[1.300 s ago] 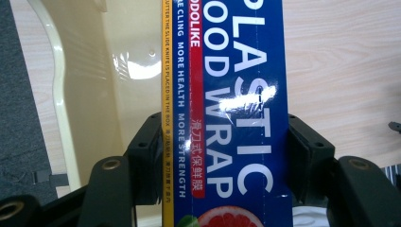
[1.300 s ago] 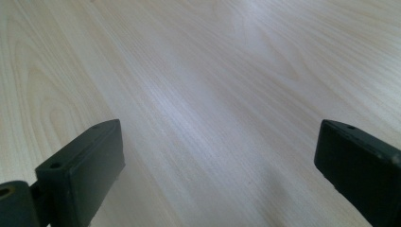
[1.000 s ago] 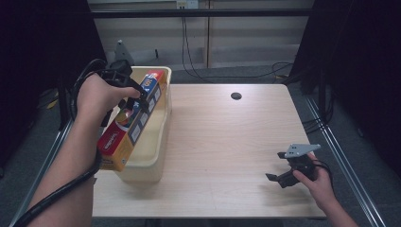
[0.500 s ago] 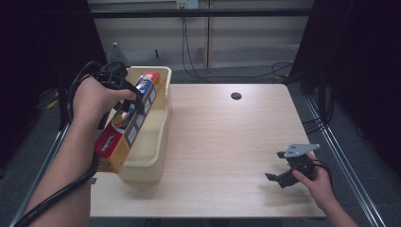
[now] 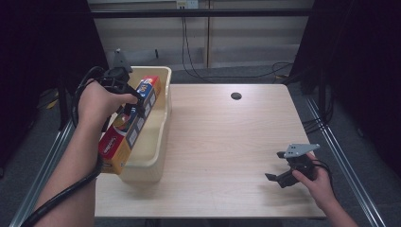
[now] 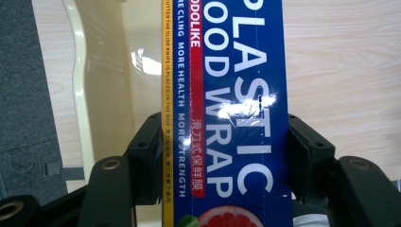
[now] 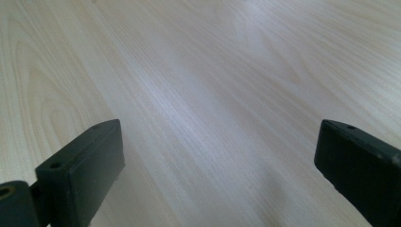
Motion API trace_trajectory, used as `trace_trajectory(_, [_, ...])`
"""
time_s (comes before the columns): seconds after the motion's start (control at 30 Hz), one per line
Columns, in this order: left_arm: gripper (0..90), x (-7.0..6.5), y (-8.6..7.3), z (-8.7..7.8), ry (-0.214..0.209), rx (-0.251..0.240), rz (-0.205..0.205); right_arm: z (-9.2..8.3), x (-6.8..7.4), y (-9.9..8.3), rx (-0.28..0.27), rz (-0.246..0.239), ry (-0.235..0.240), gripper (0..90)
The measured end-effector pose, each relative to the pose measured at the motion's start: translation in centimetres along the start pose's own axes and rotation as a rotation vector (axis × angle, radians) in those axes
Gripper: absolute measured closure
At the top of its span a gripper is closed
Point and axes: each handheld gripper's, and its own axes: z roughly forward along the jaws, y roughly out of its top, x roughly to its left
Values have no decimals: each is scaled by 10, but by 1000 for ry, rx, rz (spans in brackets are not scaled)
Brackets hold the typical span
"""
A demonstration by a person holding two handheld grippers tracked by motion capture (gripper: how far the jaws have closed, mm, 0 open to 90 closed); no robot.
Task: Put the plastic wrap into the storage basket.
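- Step in hand: my left gripper (image 5: 135,105) is closed across the width of the plastic wrap box (image 5: 127,124), one jaw on each long side; I judge the box to be mid-lift out of the cream tub (image 5: 163,124).
- Position: the box hangs tilted over the tub beneath my left gripper, its lower end beyond the tub's near corner.
- Long axis: it runs from that low near end up and away to the far end; in the left gripper view the box (image 6: 227,109) runs straight ahead between the jaws.
- Next move, judged: raise the box clear of the rim, then carry it over the tabletop (image 5: 227,142).
- My right gripper (image 5: 276,178) rests low on the tabletop, jaws wide apart, holding nothing.
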Motion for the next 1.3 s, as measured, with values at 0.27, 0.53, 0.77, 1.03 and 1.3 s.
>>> trace_trajectory(0.27, [407, 0, 1, 6, -3, 1, 0, 0, 0, 0, 1, 1, -1, 21])
trace_trajectory(0.53, [406, 0, 2, 13, -10, 12, 2, 0, 0, 0, 1, -5, -4, 21])
trace_trajectory(0.77, [406, 1, 3, 17, -10, 15, 5, 0, 0, 0, 3, 2, -1, 21])
trace_trajectory(1.03, [406, -2, 4, 23, -13, 19, -6, 0, 0, 0, 2, 0, -2, 21])
trace_trajectory(1.3, [406, -2, 5, 29, -15, 24, -5, 0, 0, 0, 0, -1, -1, 21])
